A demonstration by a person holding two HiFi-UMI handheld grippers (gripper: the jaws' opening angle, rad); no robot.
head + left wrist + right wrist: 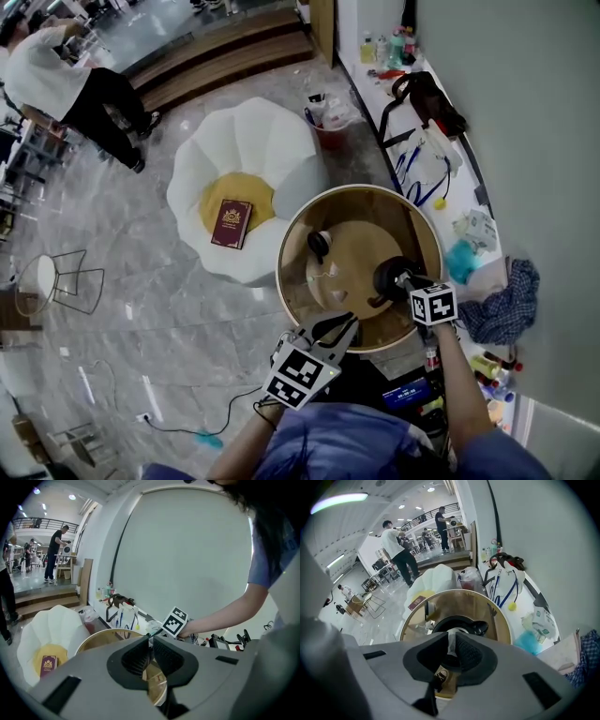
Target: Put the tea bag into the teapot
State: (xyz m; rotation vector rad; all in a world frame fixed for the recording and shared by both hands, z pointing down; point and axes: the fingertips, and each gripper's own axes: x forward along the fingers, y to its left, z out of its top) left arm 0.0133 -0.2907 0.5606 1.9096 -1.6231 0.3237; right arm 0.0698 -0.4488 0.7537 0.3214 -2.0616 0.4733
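wooden table [361, 239] — one teapot [392, 278], one tea bag [452, 643] in right tongs [452, 633]

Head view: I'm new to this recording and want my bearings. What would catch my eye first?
The round wooden table at centre right stands out, with the black teapot on its right side. In the right gripper view, the right gripper holds a white tea bag between its fingers over the teapot. Left of the table sits a white petal-shaped chair with a yellow cushion and a dark red book.
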